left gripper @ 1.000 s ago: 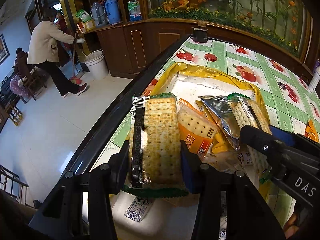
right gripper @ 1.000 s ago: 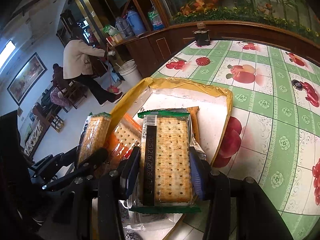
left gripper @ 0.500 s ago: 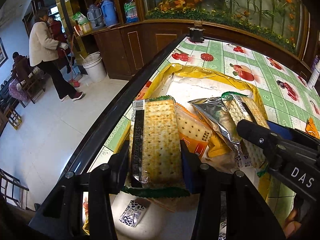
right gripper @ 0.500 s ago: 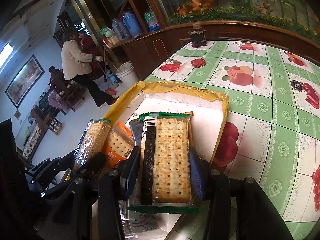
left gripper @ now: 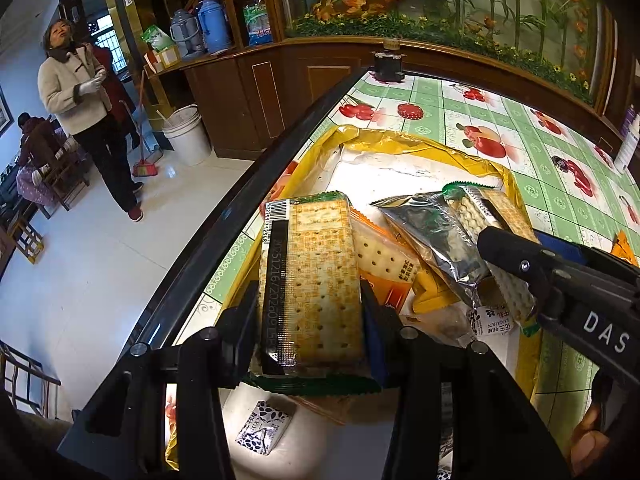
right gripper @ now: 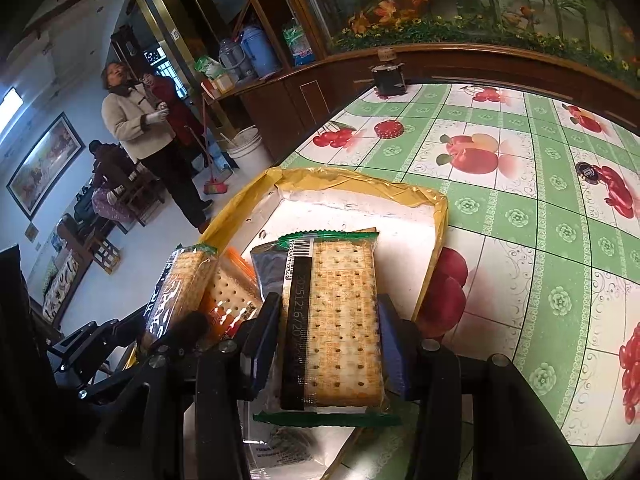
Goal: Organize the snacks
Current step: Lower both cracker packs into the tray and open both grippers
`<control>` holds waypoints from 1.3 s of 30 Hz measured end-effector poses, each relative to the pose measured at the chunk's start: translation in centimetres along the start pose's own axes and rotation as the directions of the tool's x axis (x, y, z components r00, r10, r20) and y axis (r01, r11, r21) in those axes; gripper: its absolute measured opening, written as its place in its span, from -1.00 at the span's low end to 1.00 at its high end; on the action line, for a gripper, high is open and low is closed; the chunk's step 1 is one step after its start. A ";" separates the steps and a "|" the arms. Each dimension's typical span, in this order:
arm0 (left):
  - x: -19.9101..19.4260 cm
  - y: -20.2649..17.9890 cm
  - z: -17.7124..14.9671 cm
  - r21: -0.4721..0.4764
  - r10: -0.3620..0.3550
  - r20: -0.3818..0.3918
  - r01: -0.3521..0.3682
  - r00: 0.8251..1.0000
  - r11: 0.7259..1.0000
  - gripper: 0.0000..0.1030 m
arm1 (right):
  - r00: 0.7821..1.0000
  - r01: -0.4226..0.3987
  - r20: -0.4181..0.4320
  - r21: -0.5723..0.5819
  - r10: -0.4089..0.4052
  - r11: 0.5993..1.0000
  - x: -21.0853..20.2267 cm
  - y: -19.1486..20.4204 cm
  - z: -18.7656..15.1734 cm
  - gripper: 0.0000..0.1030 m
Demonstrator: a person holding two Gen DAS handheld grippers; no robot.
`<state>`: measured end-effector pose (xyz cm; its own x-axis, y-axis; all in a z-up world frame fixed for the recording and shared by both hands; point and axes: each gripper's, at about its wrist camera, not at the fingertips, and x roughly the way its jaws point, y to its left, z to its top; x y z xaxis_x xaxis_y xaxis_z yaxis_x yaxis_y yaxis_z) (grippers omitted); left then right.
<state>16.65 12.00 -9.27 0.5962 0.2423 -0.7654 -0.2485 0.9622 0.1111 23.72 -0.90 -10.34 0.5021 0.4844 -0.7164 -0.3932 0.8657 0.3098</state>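
Item: two clear-wrapped cracker packs, each pinched across its width by one hand-held tool, both held over the yellow-rimmed tray (right gripper: 438, 216). Left gripper (left gripper: 310, 312): pads pressed against both long sides of the left cracker pack (left gripper: 312, 280), which lies flat, barcode edge toward the table's dark rim, over the tray's near-left part. Right gripper (right gripper: 330, 340): pads likewise clamped on the right cracker pack (right gripper: 334, 320), over the tray's near-right part; in the left wrist view this pack appears tilted, with a silver foil wrapper (left gripper: 436, 240) against its left face. Between the two held packs, inside the tray: an orange cracker packet (left gripper: 386, 264) leaning on the left pack. On the tray floor beneath the left gripper: a small patterned sachet (left gripper: 262, 432). The far part of the tray floor shows bare white. Surround: green fruit-print tablecloth (right gripper: 520, 208) beyond the tray; a person in a cream jacket (left gripper: 76, 88) stands well away from it. Handling note, as a judgement: the step looks like setting both packs down into the tray. Best lowered flat and side by side toward the bare far floor, long edges parallel to the tray wall, clear of the orange packet; let the grip slacken only once each pack rests, since crackers snap under a hard squeeze or a drop.
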 end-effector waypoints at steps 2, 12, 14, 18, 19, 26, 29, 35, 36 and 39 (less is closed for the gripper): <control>0.1 0.0 0.2 0.001 -0.001 -0.003 0.001 1.000 1.000 -0.14 | 1.000 0.008 0.002 0.005 -0.008 1.000 0.2 -0.2 0.3 -0.07; 0.9 -0.4 1.3 0.012 -0.010 -0.018 0.010 1.000 1.000 -0.14 | 1.000 0.012 0.004 0.046 -0.013 0.999 1.7 -1.7 2.2 -0.07; 0.9 -0.5 1.3 0.018 -0.015 -0.019 0.015 1.000 1.000 -0.14 | 1.000 0.007 0.001 0.053 -0.007 0.999 2.0 -1.9 2.3 -0.07; 0.9 -0.6 1.3 0.024 -0.011 -0.019 0.012 1.000 1.000 -0.14 | 1.000 0.004 0.000 0.057 -0.004 0.998 2.3 -1.9 2.3 -0.07; 1.0 -0.6 1.3 0.024 -0.011 -0.021 0.011 1.000 1.000 -0.14 | 1.000 0.001 0.000 0.059 -0.001 0.998 2.2 -2.0 2.3 -0.06; 0.9 -0.2 1.4 0.014 -0.025 -0.042 0.026 0.999 1.000 -0.10 | 1.000 -0.023 -0.003 0.083 0.023 0.996 2.1 -2.3 2.4 -0.01; 0.9 -0.1 1.3 0.005 -0.029 -0.055 0.030 0.998 1.000 0.16 | 1.000 -0.029 -0.008 0.084 0.030 0.996 2.0 -2.3 2.3 0.04; -0.2 0.5 0.9 -0.004 -0.031 -0.050 0.031 0.998 1.000 0.27 | 0.999 -0.048 0.009 0.093 0.047 0.994 0.9 -2.1 2.3 0.30; -0.4 0.7 0.8 -0.011 -0.034 -0.047 0.034 0.998 0.999 0.31 | 0.999 -0.048 0.013 0.095 0.047 0.994 0.5 -2.1 2.2 0.34; -1.3 1.3 0.6 -0.029 -0.042 -0.038 0.041 0.998 0.999 0.36 | 0.998 -0.046 0.035 0.097 0.042 0.994 -0.7 -2.0 2.1 0.43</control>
<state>15.99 13.04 -7.78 0.5771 0.1965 -0.7927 -0.2453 0.9675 0.0612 25.81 -2.73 -9.14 0.5118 0.5248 -0.6801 -0.3393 0.8508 0.4012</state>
